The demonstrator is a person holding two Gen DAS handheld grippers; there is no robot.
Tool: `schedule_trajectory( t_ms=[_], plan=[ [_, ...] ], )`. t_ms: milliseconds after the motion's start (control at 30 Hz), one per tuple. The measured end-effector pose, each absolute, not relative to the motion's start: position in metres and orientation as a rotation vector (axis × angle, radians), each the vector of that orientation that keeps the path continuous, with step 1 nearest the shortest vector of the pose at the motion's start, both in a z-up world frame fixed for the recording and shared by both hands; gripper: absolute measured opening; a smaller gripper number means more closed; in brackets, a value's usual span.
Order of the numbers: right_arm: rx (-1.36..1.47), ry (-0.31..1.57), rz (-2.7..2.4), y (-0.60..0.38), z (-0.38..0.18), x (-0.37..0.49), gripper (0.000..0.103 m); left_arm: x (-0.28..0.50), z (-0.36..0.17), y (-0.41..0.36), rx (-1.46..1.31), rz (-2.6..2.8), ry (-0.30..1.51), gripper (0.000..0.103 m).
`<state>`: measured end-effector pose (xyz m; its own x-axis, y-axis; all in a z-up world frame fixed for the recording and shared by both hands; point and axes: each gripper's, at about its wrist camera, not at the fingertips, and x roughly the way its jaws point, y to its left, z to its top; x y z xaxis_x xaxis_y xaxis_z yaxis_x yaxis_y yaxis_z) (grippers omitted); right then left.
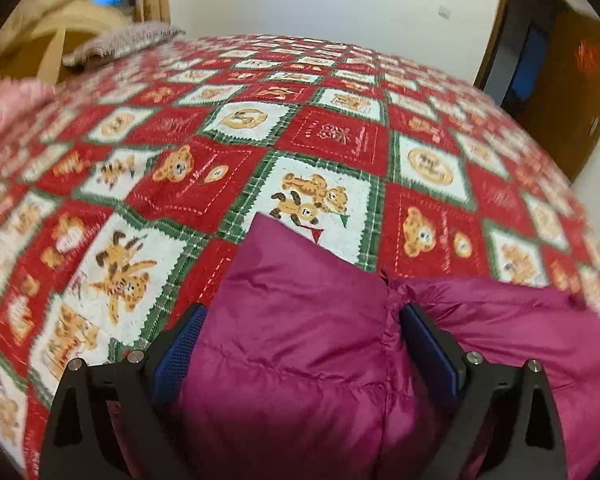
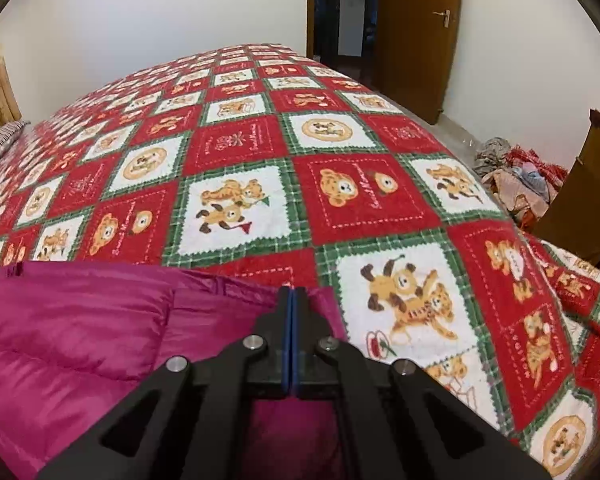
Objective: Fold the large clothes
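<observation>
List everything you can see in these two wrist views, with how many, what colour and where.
Puffy quilted jacket: one, magenta, on the bed's near edge.
Teddy-bear patchwork bedspread: one, red, white and green, covering the bed.
Fluffy pillow: one, grey, bed's far left corner.
Wooden door: one, brown, open, far wall.
Heap of clothes: one, mixed colours, on the floor right of the bed.
Left gripper: black with blue pads, open, jacket fabric between its fingers.
Right gripper: black with blue pads, shut, above the jacket's edge.

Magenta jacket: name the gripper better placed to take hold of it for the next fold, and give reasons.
Probably left. The left gripper stands open with a raised fold of the magenta jacket between its blue pads, ready to close. The right gripper is shut at the jacket's edge and would have to reopen first.
</observation>
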<state>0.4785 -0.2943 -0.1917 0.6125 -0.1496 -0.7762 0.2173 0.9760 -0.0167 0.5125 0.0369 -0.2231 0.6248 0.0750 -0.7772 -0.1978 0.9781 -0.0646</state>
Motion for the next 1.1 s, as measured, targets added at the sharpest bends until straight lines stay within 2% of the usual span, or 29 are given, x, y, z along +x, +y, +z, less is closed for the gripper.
schedule_trajectory(
  t_ms=[300,400,500,667,833,1100],
  plan=[
    [0.087,0.881,-0.205,-0.297,-0.175,0.474,0.000,0.514,-0.222,0.042,-0.159,0.135,0.906,0.098],
    [0.091,0.740,-0.150,-0.284,-0.130,0.432,0.013,0.497,-0.200,0.045,-0.120,0.110,0.889,0.098],
    [0.087,0.765,-0.043,-0.252,-0.117,0.402,0.013,0.466,-0.172,0.030,-0.072,0.070,0.831,0.098],
    [0.078,0.780,0.093,-0.190,-0.137,0.365,0.013,0.412,-0.161,-0.025,0.059,0.017,0.752,0.098],
    [0.045,0.808,0.080,-0.172,-0.173,0.364,0.012,0.407,-0.189,-0.053,0.201,0.064,0.762,0.098],
    [0.043,0.808,0.077,-0.175,-0.193,0.368,0.010,0.414,-0.210,-0.055,0.197,0.084,0.762,0.098]
  ],
)
